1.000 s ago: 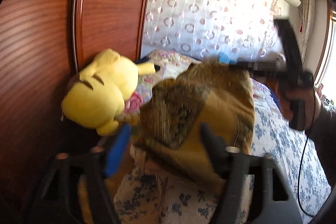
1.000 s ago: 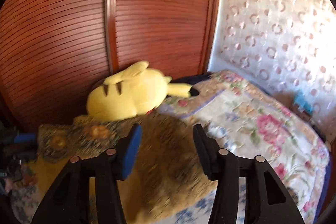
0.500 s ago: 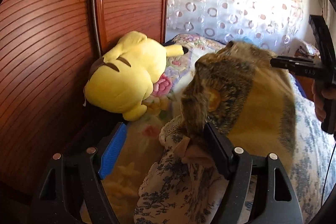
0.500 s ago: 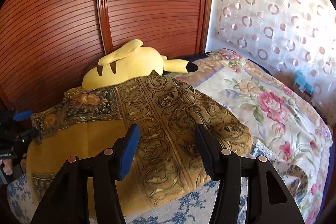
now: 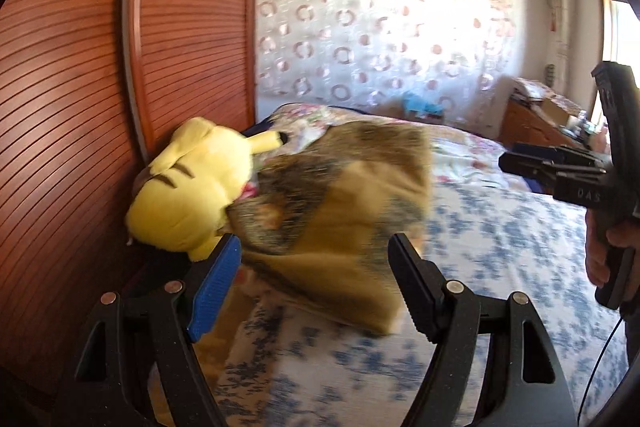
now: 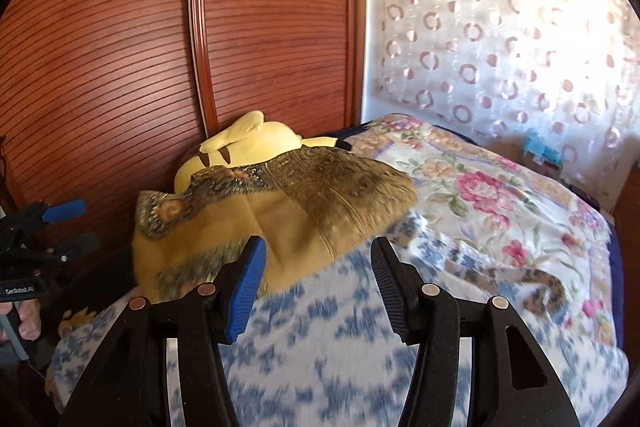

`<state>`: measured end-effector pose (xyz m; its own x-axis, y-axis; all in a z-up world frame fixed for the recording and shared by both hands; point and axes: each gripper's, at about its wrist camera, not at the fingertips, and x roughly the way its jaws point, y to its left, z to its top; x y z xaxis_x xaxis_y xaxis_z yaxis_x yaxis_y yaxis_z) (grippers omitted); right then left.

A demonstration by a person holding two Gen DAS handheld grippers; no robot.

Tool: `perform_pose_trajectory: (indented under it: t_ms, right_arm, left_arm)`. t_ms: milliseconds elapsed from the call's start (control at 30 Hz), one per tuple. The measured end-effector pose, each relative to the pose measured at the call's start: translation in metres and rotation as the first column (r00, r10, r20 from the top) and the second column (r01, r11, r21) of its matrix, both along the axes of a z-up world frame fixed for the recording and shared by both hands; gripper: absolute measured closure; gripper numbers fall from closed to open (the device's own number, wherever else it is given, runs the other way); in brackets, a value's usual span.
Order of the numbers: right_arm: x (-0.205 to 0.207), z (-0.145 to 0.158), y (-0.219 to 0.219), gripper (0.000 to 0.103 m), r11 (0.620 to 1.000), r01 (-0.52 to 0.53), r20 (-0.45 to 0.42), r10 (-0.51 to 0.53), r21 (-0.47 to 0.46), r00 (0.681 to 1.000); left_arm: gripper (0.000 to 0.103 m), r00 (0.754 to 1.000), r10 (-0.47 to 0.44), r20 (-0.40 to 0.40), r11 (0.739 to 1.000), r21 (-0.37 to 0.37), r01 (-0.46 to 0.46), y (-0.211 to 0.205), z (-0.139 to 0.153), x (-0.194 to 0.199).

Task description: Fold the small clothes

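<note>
Both grippers, left gripper (image 5: 314,281) and right gripper (image 6: 318,279), stand spread and empty. Mustard patterned garment (image 6: 276,211) appears light, limp and non-slippery; grasp at a hem corner.

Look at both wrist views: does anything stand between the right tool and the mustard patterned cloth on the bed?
Nothing visible does. The right tool faces the mustard patterned cloth directly; the yellow plush toy lies behind it.

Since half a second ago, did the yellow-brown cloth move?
Yes. In the right wrist view the yellow-brown cloth has slid away from the fingers, back toward the yellow plush toy.
</note>
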<state>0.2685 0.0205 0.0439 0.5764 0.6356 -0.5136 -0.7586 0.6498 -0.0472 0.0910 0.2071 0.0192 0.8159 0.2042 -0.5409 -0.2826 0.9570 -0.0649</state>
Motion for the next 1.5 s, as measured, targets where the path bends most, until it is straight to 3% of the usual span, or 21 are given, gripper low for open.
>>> perform_pose_trajectory:
  t_ms: [167,267,433,633,1033,1500]
  right_arm:
    - [-0.048,0.012,-0.05,0.03,0.997,0.063,0.034,-0.064,0.033,0.997]
    - [-0.073,0.016,-0.075,0.021,0.993,0.112,0.052,-0.114,0.047,0.992]
    - [-0.116,0.02,-0.114,0.015,0.979,0.19,0.079,-0.196,0.071,0.978]
    - [-0.165,0.025,-0.152,0.014,0.947,0.296,0.095,-0.308,0.122,0.946]
    - [-0.23,0.035,-0.183,0.014,0.88,0.429,0.103,-0.455,0.205,0.884]
    - [-0.251,0.02,-0.186,0.014,0.855,0.462,0.095,-0.494,0.236,0.864]
  left_arm:
    - [0.024,0.995,-0.091,0.027,0.996,-0.006,0.091,-0.041,0.013,-0.001]
    - [0.016,0.988,-0.151,0.043,0.989,0.015,0.15,-0.067,0.021,-0.004]
    - [0.013,0.973,-0.217,0.073,0.976,0.042,0.214,-0.106,0.036,-0.01]
    - [0.013,0.959,-0.268,0.088,0.963,0.033,0.267,-0.143,0.05,-0.018]
    - [0.013,0.946,-0.307,0.108,0.952,0.05,0.303,-0.186,0.066,-0.03]
    - [0.013,0.946,-0.302,0.117,0.953,0.051,0.298,-0.196,0.067,-0.033]
